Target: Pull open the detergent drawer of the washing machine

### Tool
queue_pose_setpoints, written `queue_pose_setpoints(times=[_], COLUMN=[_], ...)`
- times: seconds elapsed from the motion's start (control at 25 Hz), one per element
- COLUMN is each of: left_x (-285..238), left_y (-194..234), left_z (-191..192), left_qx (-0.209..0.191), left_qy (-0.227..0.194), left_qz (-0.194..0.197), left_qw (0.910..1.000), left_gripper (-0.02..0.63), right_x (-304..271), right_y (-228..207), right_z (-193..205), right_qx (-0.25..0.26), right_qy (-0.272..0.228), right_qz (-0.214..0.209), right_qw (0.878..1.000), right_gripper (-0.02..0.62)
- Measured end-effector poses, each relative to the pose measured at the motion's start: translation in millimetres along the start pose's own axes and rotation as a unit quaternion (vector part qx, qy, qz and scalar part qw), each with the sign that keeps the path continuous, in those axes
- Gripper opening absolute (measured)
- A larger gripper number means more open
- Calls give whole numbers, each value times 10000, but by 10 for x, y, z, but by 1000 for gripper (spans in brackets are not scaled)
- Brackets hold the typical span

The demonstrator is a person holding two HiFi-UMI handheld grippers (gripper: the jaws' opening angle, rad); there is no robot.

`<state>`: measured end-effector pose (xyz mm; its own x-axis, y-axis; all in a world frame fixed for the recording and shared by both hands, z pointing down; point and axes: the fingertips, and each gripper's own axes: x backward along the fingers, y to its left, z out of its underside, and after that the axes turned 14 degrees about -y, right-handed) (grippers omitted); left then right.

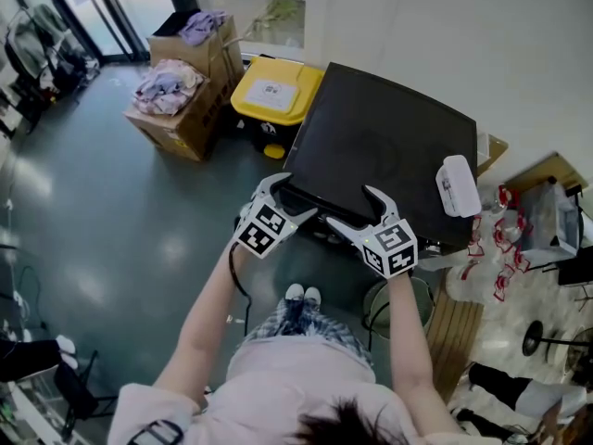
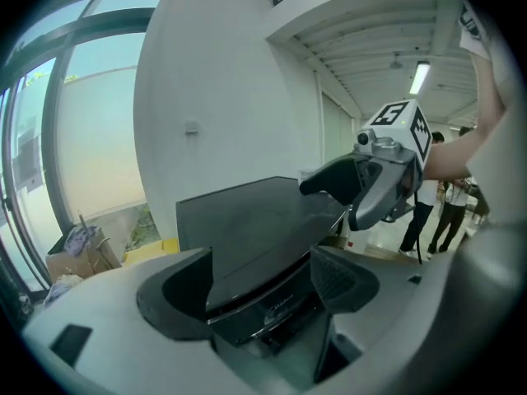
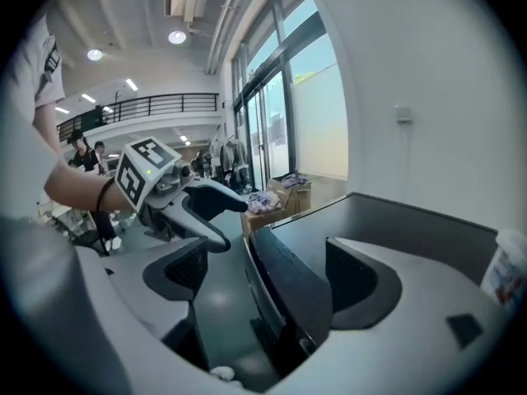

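The washing machine (image 1: 389,146) has a glossy black top and stands against the white wall. Both grippers are at its front top edge. My left gripper (image 1: 289,197) is open, its jaws straddling the front lip and the dark control strip (image 2: 276,307) just below it. My right gripper (image 1: 352,208) is open too, a little to the right, with one jaw above the lid and one in front of the machine's face (image 3: 284,303). In the gripper views each gripper (image 2: 268,282) (image 3: 263,274) holds nothing. The detergent drawer itself I cannot make out.
A white bottle (image 1: 457,185) lies on the machine's top right. Left of the machine are a yellow-lidded bin (image 1: 273,91) and cardboard boxes (image 1: 181,109) with clothes. A basket (image 1: 398,309) and wooden slats (image 1: 454,332) sit at the right. Grey floor (image 1: 111,230) spreads to the left.
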<state>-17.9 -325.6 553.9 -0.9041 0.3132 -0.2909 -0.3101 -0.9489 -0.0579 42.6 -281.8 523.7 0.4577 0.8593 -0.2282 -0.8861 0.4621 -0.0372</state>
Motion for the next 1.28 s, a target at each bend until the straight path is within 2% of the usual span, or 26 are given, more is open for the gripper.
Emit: queue_pose_setpoints(times=[0.12, 0.24, 0.4, 0.64, 0.88, 1.04, 1.2, 1.28], left_x=[-23, -47, -90, -122, -143, -173, -201, -220], left_y=[-46, -106, -198, -331, -375, -399, -387, -377], left_z=[76, 188, 379, 638, 817, 863, 874, 885], left_qx=[-232, -561, -1043, -1156, -1548, -1703, -1798, -1918], left_qy=[273, 681, 1270, 1789, 2199, 2394, 2529, 2578], left_qz=[328, 723, 1259, 1814, 2091, 2209, 2239, 2235], left_qw=[9988, 9935, 9783, 9601, 9402, 9300, 9239, 9202], left_gripper=[371, 370, 370, 370, 370, 370, 368, 363], right_x=[-58, -112, -182, -211, -218, -229, -284, -305], right_y=[112, 199, 306, 467, 470, 452, 426, 401], right_z=[144, 300, 509, 791, 1008, 1108, 1127, 1125], right_qx=[441, 716, 957, 973, 1130, 1281, 1335, 1370], right_qy=[577, 1085, 1575, 2137, 2624, 2901, 2942, 2947], right_qz=[-492, -913, -1375, -1924, -2016, -1986, -1785, -1636], right_qw=[9961, 9873, 9732, 9528, 9369, 9273, 9294, 9315], right_gripper=[460, 451, 397, 394, 391, 390, 375, 347])
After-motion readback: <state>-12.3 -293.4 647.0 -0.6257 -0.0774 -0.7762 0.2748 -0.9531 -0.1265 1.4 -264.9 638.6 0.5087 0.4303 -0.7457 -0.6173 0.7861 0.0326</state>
